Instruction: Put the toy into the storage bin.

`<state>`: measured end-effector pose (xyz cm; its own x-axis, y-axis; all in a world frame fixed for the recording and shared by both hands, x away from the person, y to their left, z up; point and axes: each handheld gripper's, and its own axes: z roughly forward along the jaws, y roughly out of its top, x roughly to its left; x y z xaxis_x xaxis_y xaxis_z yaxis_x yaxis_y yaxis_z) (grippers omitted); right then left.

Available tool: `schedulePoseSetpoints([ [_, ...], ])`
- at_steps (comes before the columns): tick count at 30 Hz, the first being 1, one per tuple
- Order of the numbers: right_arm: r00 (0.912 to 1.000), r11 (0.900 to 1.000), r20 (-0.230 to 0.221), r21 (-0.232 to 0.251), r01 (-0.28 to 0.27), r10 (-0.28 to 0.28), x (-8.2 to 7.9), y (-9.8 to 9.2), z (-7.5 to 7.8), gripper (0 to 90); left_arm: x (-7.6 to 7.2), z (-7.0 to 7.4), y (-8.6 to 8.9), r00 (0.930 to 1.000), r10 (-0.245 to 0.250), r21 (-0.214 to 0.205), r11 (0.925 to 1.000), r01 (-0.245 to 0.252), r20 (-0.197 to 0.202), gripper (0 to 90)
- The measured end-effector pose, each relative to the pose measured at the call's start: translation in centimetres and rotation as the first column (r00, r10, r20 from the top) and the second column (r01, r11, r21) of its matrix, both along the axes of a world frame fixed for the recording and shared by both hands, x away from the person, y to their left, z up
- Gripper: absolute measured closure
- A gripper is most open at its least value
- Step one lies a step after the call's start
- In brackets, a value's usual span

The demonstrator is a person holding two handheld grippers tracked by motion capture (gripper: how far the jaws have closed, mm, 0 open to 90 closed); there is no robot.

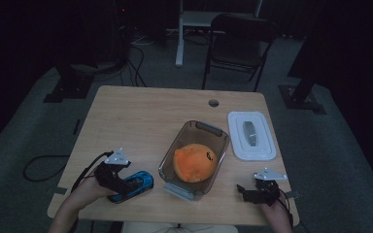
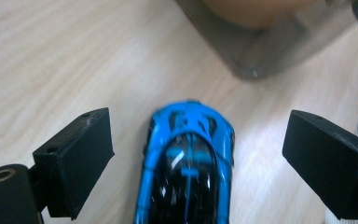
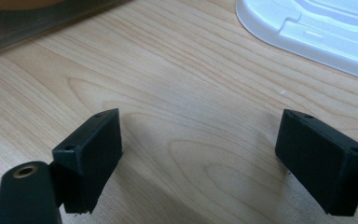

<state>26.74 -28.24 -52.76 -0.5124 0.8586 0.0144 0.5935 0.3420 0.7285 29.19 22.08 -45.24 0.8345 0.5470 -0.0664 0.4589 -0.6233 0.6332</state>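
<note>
A blue and black toy car lies on the wooden table near its front left. My left gripper reaches over it from the left. In the left gripper view the car sits between the two black jaws, with a gap on each side and neither pad touching it, so my left gripper is open. My right gripper rests at the front right of the table. My right gripper stands open over bare wood.
A clear grey container holding an orange plush toy stands in the middle, right of the car. Its white lid lies flat to the right. A corner of the container lies just beyond the car. A chair stands behind the table.
</note>
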Motion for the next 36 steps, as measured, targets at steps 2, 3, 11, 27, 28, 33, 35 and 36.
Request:
schedulePoseSetpoints([
  [2,1.0,1.0,0.0,-0.002,0.001,-0.001,0.0,0.0,0.0,14.0,-0.2,-0.5,0.2,1.0,-0.004,0.022,0.9997,0.004,-0.001,9.2],
  [3,1.0,1.0,0.0,-0.002,0.001,-0.001,0.0,0.0,0.0,14.0,-0.2,-0.5,0.2,1.0,-0.004,0.022,0.9997,0.004,-0.001,9.2],
  [11,1.0,1.0,0.001,-0.004,0.002,-0.002,0.0,0.0,0.0,14.0,-0.6,-2.5,0.7,0.9996,0.02,0.125,0.9921,-0.017,-0.022,9.2],
  [27,1.0,1.0,0.0,0.0,0.006,-0.006,0.0,0.0,0.0,14.0,-0.2,-4.0,-0.6,0.9984,-0.014,0.206,0.9783,0.025,-0.055,9.3],
  [28,1.0,1.0,-0.001,0.0,0.007,-0.007,0.0,0.0,0.0,14.0,-0.1,-4.1,-0.6,0.9982,-0.017,0.211,0.977,0.029,-0.058,9.2],
  [33,1.0,1.0,-0.001,0.0,0.009,-0.009,0.0,0.1,0.0,14.0,0.2,-4.5,-1.0,0.9969,-0.015,0.227,0.9734,0.033,-0.078,9.4],
  [35,1.0,1.0,-0.001,0.002,0.009,-0.009,0.0,0.0,0.0,14.0,0.3,-4.6,-1.1,0.9966,-0.016,0.23,0.9726,0.034,-0.081,9.7],
  [36,1.0,1.0,-0.001,0.002,0.009,-0.009,0.1,0.0,0.0,14.0,0.4,-4.7,-1.1,0.9964,-0.015,0.235,0.9714,0.034,-0.083,9.9],
])
